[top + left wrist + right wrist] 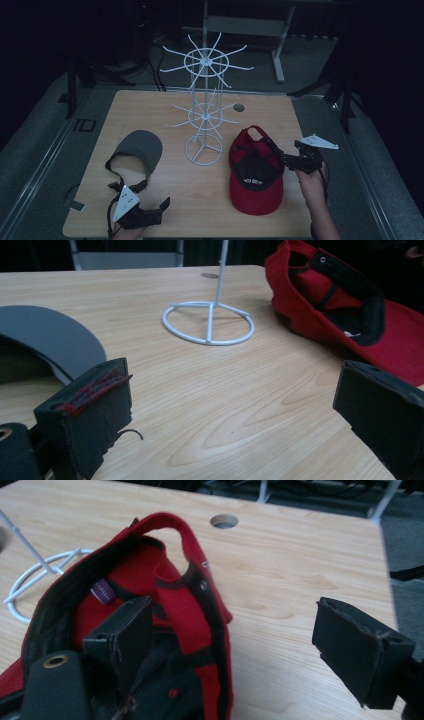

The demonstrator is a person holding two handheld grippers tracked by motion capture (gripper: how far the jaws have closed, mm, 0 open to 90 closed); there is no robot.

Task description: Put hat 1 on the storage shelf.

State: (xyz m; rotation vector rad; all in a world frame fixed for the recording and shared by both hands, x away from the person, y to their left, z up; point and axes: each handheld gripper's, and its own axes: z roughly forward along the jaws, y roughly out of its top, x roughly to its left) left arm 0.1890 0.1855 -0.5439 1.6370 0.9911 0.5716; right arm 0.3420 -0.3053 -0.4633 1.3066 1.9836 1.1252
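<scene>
Red cap (256,172) lying upside down on the worktop (165,195), at about four o'clock from the white wire rack (204,107), brim toward six o'clock and back strap arching up at twelve. Right claw (281,159) at the cap's three o'clock edge, jaws spread wide, one jaw dipping inside the crown, the other outside over bare wood; in the right gripper view (230,640) the red sidewall and black sweatband standing between the two jaws, not yet pinched. Grey visor (139,149) resting at about eight o'clock from the rack's ring base, strap trailing toward six. Left claw (150,210) hovering near the worktop's six o'clock edge, just below the visor, jaws spread and holding nothing; in the left gripper view (230,405) only wood grain between them, with red fuzz on one pad. Step in hand, judged from this: taking hold of the cap's rim for a lift toward the rack's prongs. Next move likely calling for a firm squeeze on the sidewall close to the band, then a lift high enough to clear the lower ring of arms without snagging the strap.
</scene>
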